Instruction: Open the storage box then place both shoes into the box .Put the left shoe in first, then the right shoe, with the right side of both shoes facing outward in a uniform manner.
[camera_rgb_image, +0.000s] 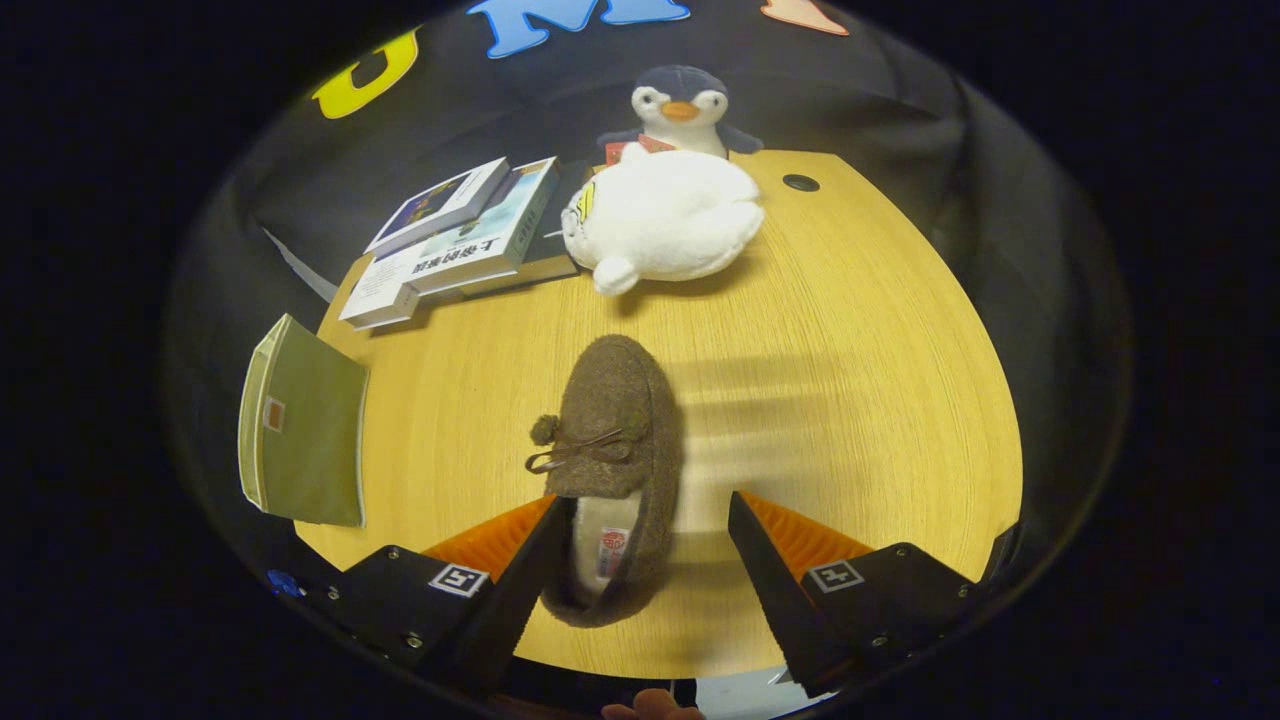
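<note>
I see my gripper (645, 560) spread apart around 1 brown shoe (612, 470), with books (460, 240) and a plush penguin (665, 200) beyond it.

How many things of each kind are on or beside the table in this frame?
Shoes: 1, the brown slipper, heel between the open gripper fingers
Plush toys: 2, a white plush and a penguin
Books: about 4, stacked
Storage boxes: 1, green storage box beside the table
Total: about 8
</note>
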